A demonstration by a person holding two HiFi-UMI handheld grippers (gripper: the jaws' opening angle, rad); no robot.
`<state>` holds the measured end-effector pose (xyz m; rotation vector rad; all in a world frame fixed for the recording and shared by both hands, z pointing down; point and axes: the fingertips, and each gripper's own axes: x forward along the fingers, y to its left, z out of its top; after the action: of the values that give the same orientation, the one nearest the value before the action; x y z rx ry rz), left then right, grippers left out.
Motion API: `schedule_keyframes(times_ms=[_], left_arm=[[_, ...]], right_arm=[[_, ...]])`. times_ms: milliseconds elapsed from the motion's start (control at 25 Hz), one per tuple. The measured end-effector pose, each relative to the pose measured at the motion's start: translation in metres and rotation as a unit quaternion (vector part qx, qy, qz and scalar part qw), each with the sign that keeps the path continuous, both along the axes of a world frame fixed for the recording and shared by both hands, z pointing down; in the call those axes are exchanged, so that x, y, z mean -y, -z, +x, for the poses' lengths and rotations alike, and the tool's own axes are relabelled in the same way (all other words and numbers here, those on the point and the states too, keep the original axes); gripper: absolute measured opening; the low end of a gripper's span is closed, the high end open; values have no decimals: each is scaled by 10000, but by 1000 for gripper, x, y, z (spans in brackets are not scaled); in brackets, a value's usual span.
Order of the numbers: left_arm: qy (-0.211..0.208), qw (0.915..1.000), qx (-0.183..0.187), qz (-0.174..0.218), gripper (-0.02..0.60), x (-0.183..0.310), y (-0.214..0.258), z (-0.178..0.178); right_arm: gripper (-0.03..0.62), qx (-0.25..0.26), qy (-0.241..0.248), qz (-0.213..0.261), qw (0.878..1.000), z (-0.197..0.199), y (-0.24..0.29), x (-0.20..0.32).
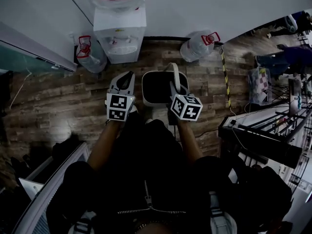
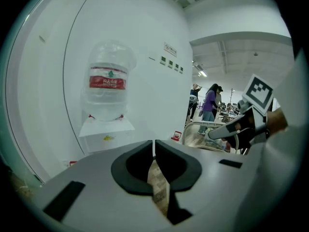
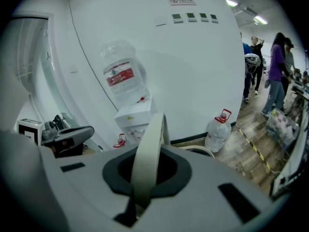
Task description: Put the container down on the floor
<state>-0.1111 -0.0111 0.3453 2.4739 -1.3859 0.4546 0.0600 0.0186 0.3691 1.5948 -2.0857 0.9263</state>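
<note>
Right claw point(image 1: 174, 88) clamps the container point(image 1: 157, 87) handle point(image 3: 146, 153); left claw point(image 1: 127, 78) seemingly empty.

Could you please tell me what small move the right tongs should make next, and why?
Probably lower the right tongs straight down: they are shut on the pale curved handle of the white plastic container, which seems to hang over wooden floor before the white water dispenser.

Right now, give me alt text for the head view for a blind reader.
Looking down, the right gripper is shut on the handle of a white container over a wooden floor. The left gripper is shut and empty beside it; a water dispenser and two water jugs stand ahead by the white wall.
</note>
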Motion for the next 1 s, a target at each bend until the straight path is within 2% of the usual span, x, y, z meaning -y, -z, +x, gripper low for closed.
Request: schedule_keyframes(times_ms=[440,1000], left_arm=[[93,9999,-64,-87,26,24,-8,-15],[-159,9993,150,-300,26,81,-28,25]], right_arm=[[11,13,-31,-83,10000,-4,-2,27],[11,123,-74,-216,9997,27,-30,92]])
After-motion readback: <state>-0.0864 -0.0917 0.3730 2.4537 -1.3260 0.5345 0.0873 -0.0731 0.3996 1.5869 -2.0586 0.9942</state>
